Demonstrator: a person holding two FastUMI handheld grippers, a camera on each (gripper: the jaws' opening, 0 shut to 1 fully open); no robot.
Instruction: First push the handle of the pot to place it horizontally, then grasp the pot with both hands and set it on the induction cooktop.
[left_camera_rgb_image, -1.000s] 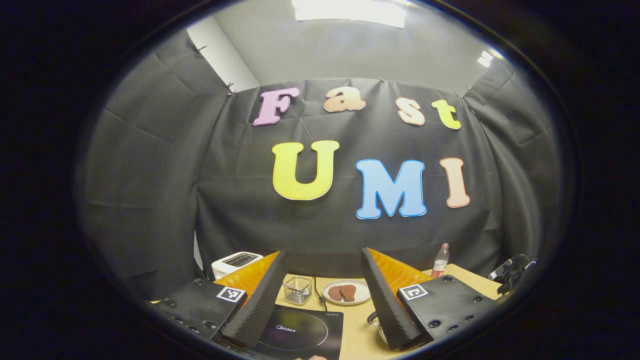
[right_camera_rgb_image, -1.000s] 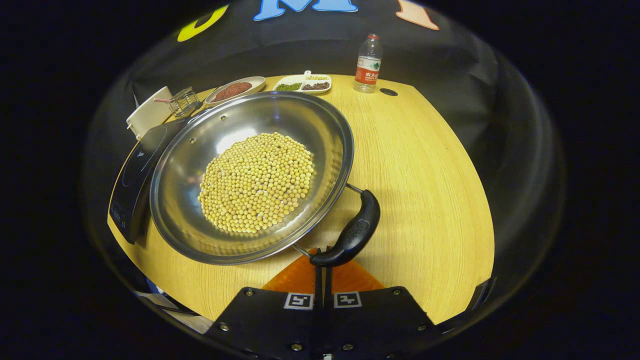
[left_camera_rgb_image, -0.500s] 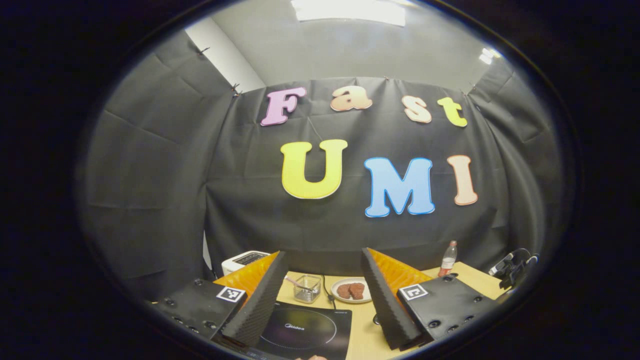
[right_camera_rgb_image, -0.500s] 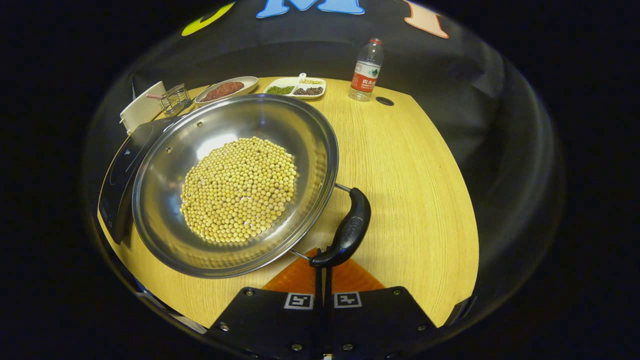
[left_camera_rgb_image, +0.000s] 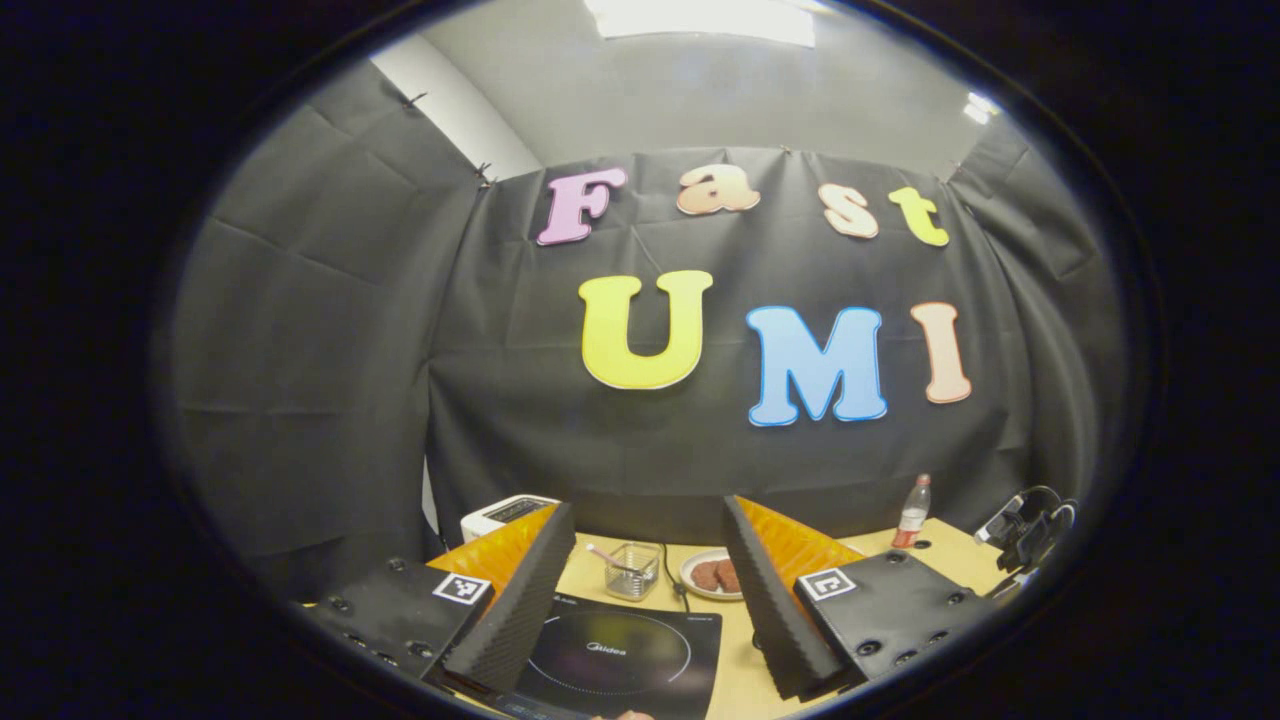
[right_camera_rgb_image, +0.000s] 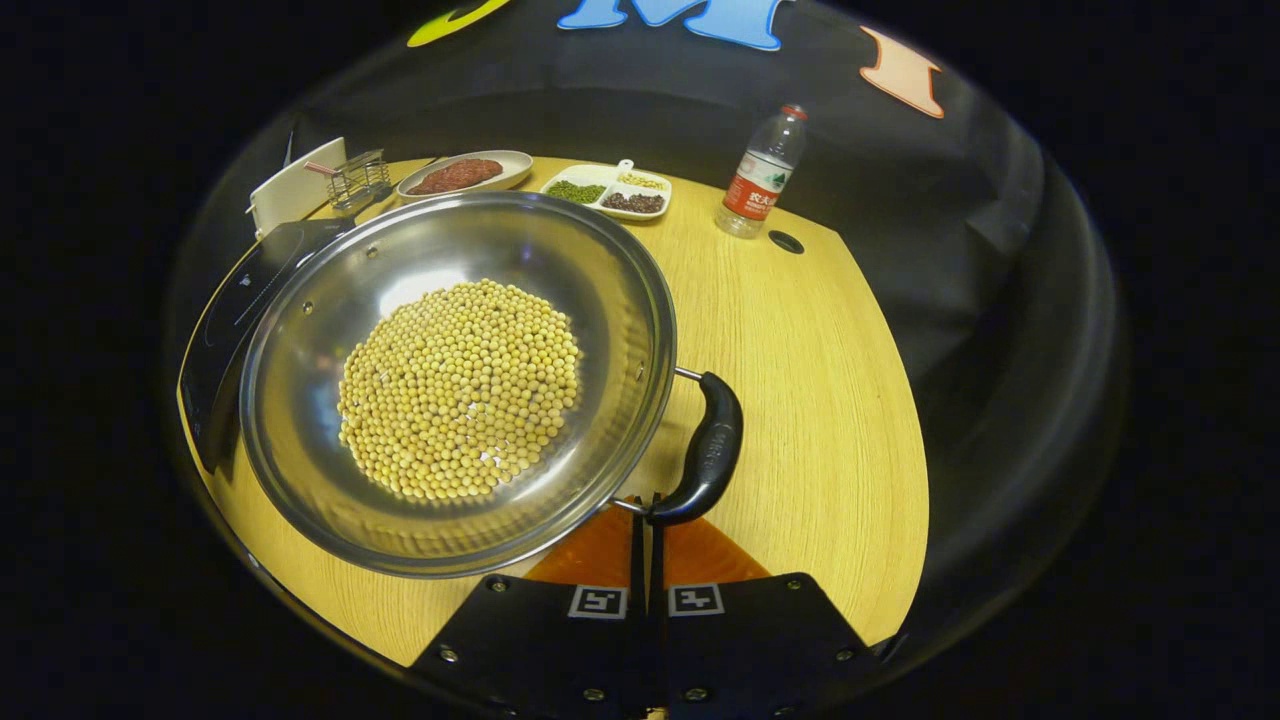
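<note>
Now pressing closed right gripper (right_camera_rgb_image: 645, 512) against near end of pot handle (right_camera_rgb_image: 708, 452) at five o'clock of pot (right_camera_rgb_image: 455, 375); pot sitting on table (right_camera_rgb_image: 800, 340) beside cooktop (left_camera_rgb_image: 620, 655); holding left gripper (left_camera_rgb_image: 645, 590) wide, above cooktop.

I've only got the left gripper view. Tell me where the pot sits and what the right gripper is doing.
Observer: In the right gripper view the pot, full of yellow beans, sits on the table. Its left rim overlaps the edge of the induction cooktop.
Operator: Now the right gripper.
Observer: The right gripper is shut, with its tips against the near end of the pot's black handle.
Operator: Give me the handle's side.
Observer: In that view it sticks out from the pot's right side, over bare table.
</note>
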